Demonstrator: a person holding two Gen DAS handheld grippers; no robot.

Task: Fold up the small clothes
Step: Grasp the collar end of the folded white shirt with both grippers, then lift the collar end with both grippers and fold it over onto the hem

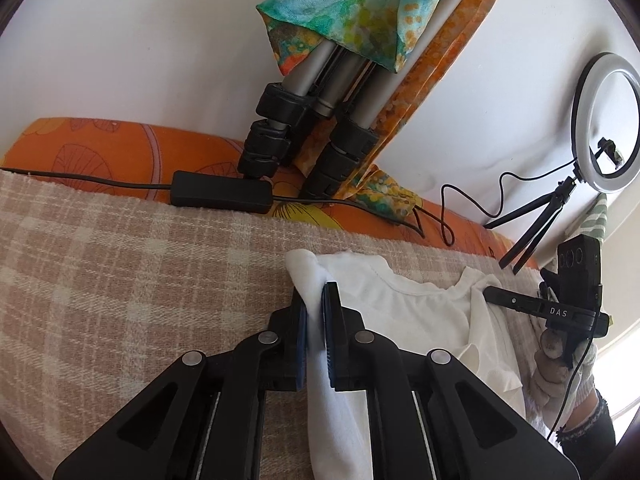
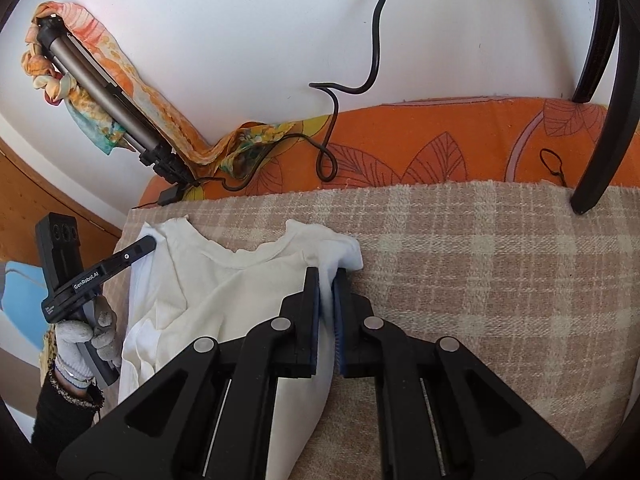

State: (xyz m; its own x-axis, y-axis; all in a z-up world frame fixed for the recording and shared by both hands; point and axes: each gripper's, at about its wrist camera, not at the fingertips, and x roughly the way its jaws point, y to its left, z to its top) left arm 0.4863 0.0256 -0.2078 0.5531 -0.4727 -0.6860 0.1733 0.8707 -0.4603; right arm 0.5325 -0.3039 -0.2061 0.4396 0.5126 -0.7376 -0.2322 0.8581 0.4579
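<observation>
A small white T-shirt [image 1: 424, 316] lies on a beige checked blanket [image 1: 140, 280], neck opening toward the wall. My left gripper [image 1: 316, 304] is shut on the shirt's left shoulder corner, which bunches up between the pads. My right gripper [image 2: 329, 288] is shut on the shirt's [image 2: 224, 292] right shoulder corner the same way. Each gripper shows in the other's view: the right one [image 1: 496, 292] at the shirt's far side, the left one [image 2: 148, 244] likewise. Both are held by gloved hands.
A folded tripod [image 1: 304, 120] draped with a colourful scarf [image 1: 340, 16] leans on the white wall. A black power adapter [image 1: 222, 192] and cables lie on the orange sheet [image 2: 420, 148]. A ring light [image 1: 606, 124] stands at the right. A dark chair leg [image 2: 600, 140] rests on the blanket [image 2: 480, 260].
</observation>
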